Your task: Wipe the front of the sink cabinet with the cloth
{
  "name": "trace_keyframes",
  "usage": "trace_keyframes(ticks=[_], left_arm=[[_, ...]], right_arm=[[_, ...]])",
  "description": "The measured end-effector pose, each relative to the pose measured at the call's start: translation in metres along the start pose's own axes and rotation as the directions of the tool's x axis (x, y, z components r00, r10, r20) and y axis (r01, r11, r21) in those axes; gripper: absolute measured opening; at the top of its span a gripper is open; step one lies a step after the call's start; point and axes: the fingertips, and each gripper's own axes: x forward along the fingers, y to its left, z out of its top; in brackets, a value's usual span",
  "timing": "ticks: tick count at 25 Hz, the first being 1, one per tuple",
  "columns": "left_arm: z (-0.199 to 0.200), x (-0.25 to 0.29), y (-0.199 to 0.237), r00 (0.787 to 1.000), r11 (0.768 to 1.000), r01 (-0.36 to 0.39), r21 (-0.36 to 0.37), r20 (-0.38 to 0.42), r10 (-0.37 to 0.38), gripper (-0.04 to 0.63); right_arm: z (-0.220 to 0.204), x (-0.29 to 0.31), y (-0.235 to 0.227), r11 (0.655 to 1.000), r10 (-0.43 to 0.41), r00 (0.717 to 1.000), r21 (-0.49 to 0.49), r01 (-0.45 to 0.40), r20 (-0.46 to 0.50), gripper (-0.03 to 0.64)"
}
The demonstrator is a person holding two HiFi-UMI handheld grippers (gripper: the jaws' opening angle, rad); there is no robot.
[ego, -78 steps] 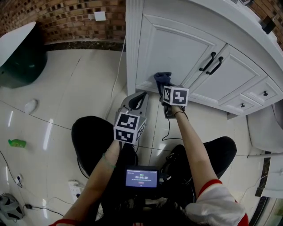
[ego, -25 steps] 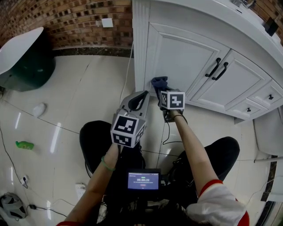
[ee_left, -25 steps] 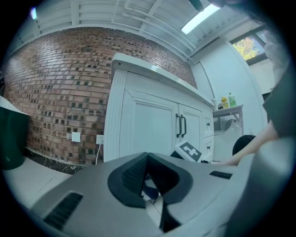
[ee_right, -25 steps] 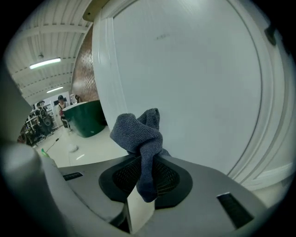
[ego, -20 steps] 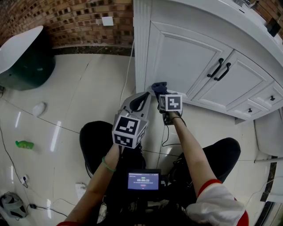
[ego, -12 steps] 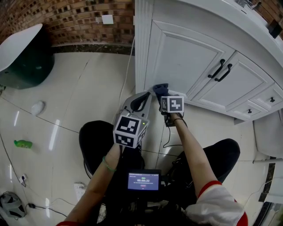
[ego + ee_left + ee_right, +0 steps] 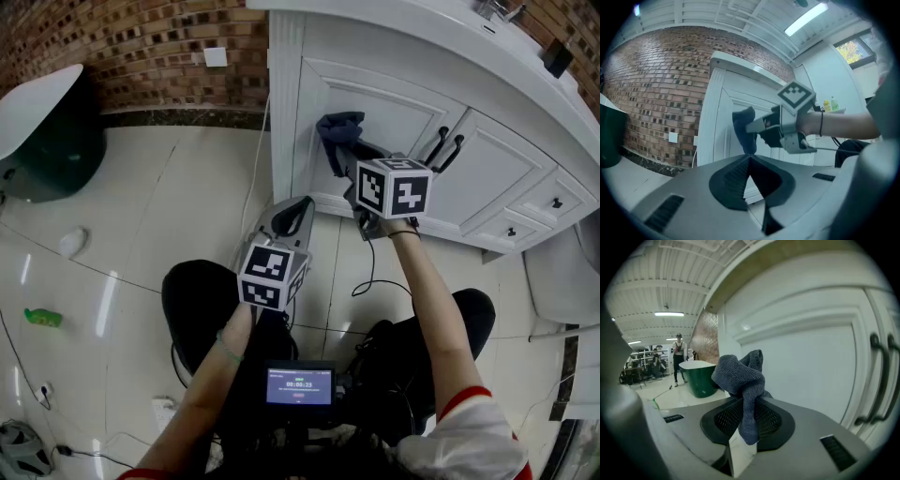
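A dark blue cloth (image 7: 338, 132) is pinched in my right gripper (image 7: 349, 157), which is shut on it and holds it against the upper left door panel of the white sink cabinet (image 7: 384, 103). The cloth (image 7: 742, 380) bunches above the jaws in the right gripper view, close to the door panel (image 7: 806, 366). My left gripper (image 7: 292, 217) hangs lower, in front of the cabinet's bottom left corner, shut with nothing in it. From the left gripper view, the cloth (image 7: 744, 129) and the right gripper's marker cube (image 7: 796, 95) show ahead.
Black door handles (image 7: 446, 147) sit right of the cloth. A green tub with a white rim (image 7: 42, 122) stands at the left by the brick wall (image 7: 141, 37). A cable (image 7: 253, 159) runs down the cabinet's left edge. A green item (image 7: 42, 318) lies on the tiled floor.
My right gripper has risen with the cloth from the bottom edge of the left door to its upper panel. The left gripper has stayed about where it was.
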Motion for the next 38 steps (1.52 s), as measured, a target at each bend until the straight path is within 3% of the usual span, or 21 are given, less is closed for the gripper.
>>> trace_keyframes(ticks=[7,13,28,33,38], left_arm=[[0.014,-0.016,-0.012,1.000,1.000,0.002,0.007,0.016,-0.002,0.020],[0.018,-0.037,0.007,0.999,0.999,-0.043,0.012,0.025,0.043,0.020],[-0.001,-0.045,0.046,0.994,0.993,-0.107,-0.042,-0.007,0.106,0.020],[-0.013,-0.040,0.051,0.994,0.993,-0.103,-0.054,-0.028,0.102,0.020],[-0.020,-0.032,0.054,0.995,0.993,-0.101,-0.067,-0.032,0.099,0.020]], right_arm=[[0.113,-0.033,0.026,0.998,0.024,0.983,-0.067,-0.012,0.182,0.069],[0.118,-0.021,0.031,0.998,0.006,0.986,-0.063,0.004,0.169,0.069],[-0.028,0.049,0.025,1.000,-0.010,0.997,0.022,0.012,-0.081,0.069],[-0.104,0.074,0.015,0.997,-0.020,0.975,0.074,0.037,-0.220,0.069],[-0.182,0.094,0.000,0.993,-0.046,0.928,0.085,0.083,-0.370,0.069]])
